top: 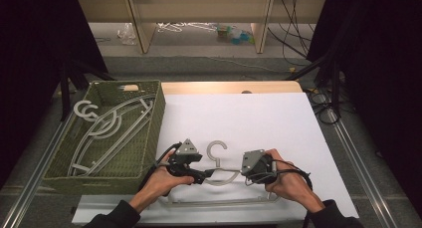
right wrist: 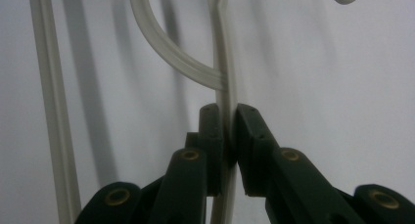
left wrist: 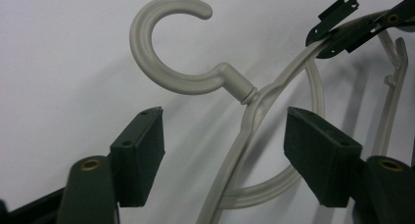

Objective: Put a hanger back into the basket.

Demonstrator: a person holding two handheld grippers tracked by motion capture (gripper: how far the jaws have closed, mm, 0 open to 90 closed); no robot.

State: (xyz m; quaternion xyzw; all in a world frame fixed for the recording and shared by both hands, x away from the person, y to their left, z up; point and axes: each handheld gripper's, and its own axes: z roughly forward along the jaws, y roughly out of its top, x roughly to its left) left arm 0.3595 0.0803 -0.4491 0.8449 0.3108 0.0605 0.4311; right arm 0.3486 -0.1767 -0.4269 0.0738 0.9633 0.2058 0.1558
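Observation:
A grey plastic hanger [top: 217, 148] lies on the white board [top: 259, 123] near its front edge, hook pointing away from me. My left gripper [top: 205, 176] stands open astride the hanger's shoulder just below the hook neck [left wrist: 235, 84]; in the left gripper view its pads [left wrist: 142, 150] are well clear of the plastic on both sides. My right gripper [top: 244, 174] is shut on the hanger's other shoulder, and its jaws [right wrist: 229, 111] pinch the thin arm [right wrist: 222, 48]. The right gripper [left wrist: 352, 23] also appears at the top right of the left gripper view.
A green woven basket [top: 159, 118] stands left of the board with several grey hangers [top: 107, 128] in it. Wooden shelving [top: 199, 19] stands at the back, with cables [top: 318, 103] on the floor at the right. The far half of the board is bare.

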